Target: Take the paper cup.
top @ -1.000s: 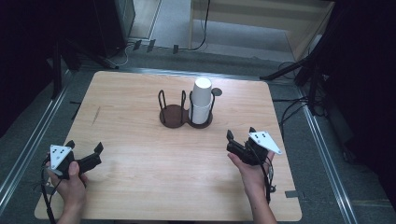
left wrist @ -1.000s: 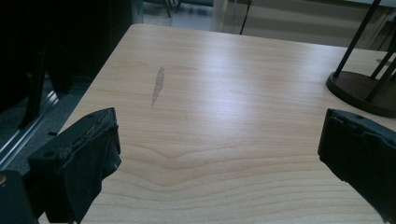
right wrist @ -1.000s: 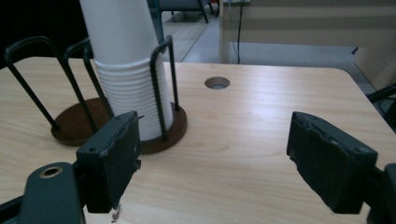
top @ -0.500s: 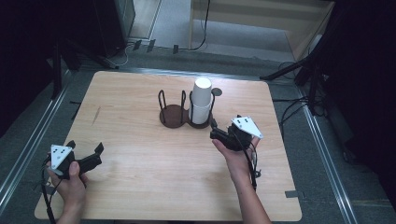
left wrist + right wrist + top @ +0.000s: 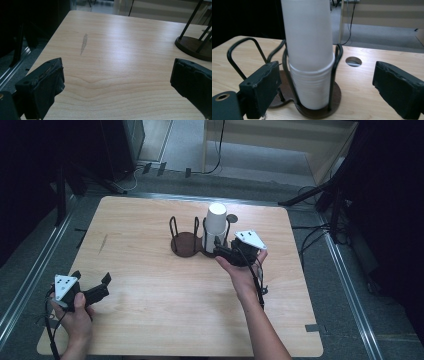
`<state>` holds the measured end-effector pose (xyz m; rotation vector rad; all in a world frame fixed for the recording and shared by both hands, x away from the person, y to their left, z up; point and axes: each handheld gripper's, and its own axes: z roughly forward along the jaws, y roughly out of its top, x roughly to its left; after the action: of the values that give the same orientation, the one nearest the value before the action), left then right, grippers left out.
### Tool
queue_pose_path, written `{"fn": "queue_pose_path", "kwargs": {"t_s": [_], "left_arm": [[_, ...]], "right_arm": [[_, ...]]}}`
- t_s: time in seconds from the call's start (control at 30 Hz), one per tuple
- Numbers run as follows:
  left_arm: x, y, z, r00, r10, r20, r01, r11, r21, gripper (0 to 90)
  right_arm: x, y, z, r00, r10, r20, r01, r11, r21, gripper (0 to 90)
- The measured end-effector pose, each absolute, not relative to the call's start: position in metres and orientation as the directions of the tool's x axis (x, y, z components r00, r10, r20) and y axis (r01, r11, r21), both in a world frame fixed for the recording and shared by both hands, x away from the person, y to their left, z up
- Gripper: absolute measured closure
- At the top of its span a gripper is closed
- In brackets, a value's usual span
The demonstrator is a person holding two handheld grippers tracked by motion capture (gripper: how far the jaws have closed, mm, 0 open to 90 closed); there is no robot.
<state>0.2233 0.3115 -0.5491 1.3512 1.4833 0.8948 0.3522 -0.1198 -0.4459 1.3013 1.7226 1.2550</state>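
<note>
At table centre: your white cup stack [image 5: 215, 226] stands in the wire holder [image 5: 200, 240].
Your right gripper [image 5: 325, 85] faces it, jaws just opening, clear of the cups; your left gripper [image 5: 92, 287], near edge, jaws released, empty.

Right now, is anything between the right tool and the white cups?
Just a thin black bar of the cup holder stands before the white cups in the right tool view.

Dim room, one lit wooden worktop [image 5: 150, 320] under soft overhead light.

Light falls from above and ahead, leaving a pale sheen across the wood and faint shadows. Surroundings sink into near black. In the right gripper view the white cups [image 5: 308, 50] look slightly soft; close black fingers [image 5: 260, 87] blur at the edges.
</note>
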Motion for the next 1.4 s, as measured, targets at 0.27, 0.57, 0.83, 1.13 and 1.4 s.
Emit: {"fn": "queue_pose_path", "kwargs": {"t_s": [0.27,0.57,0.83,1.13,1.4], "left_arm": [[0.224,0.313,-0.549,0.014,0.987,-0.159,0.335,0.145,0.931,0.0],[0.225,0.312,-0.549,0.012,0.987,-0.160,0.341,0.147,0.929,0.0],[0.226,0.313,-0.549,0.013,0.986,-0.167,0.345,0.152,0.926,0.0],[0.226,0.314,-0.549,0.009,0.985,-0.173,0.345,0.159,0.925,0.0],[0.227,0.314,-0.549,0.007,0.985,-0.175,0.347,0.162,0.924,0.0]], "right_arm": [[0.370,-0.098,-0.445,-0.331,0.942,0.054,0.342,0.067,0.937,11.8],[0.393,-0.084,-0.445,-0.301,0.953,0.045,0.347,0.065,0.936,11.8],[0.406,-0.078,-0.447,-0.273,0.960,0.055,0.367,0.051,0.929,13.6],[0.417,-0.072,-0.450,-0.273,0.960,0.056,0.356,0.047,0.933,19.7],[0.422,-0.070,-0.456,-0.270,0.961,0.062,0.354,0.039,0.934,23.7]]}}
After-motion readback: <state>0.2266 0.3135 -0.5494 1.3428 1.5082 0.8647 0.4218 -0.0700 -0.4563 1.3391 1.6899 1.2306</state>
